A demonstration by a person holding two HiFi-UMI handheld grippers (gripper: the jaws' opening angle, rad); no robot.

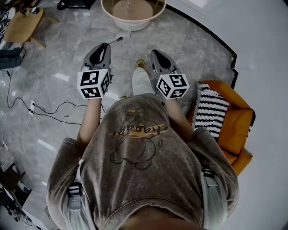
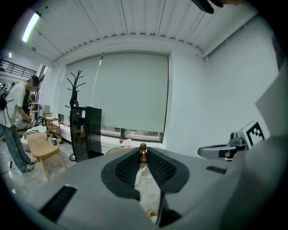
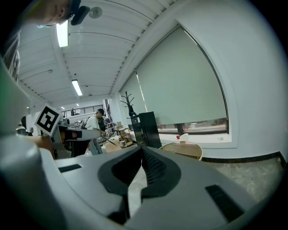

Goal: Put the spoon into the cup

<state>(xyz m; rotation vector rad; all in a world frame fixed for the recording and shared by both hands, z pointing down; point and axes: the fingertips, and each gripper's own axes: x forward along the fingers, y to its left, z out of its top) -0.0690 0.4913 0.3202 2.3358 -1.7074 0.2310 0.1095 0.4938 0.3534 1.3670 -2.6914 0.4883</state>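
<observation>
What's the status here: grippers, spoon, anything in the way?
Left gripper shut on spoon. Right gripper shut, empty. No cup in sight. Round table ahead, no obstacle seen before it.

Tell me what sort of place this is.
Probably an open office or lab lounge: a polished stone-look floor, a round table, an orange armchair with a striped cushion, and a coat stand.

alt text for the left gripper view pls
Left gripper shut on a thin brown beaded stem, likely the spoon. Beyond: black cabinet, coat stand, blinded window, person at far left.
</observation>
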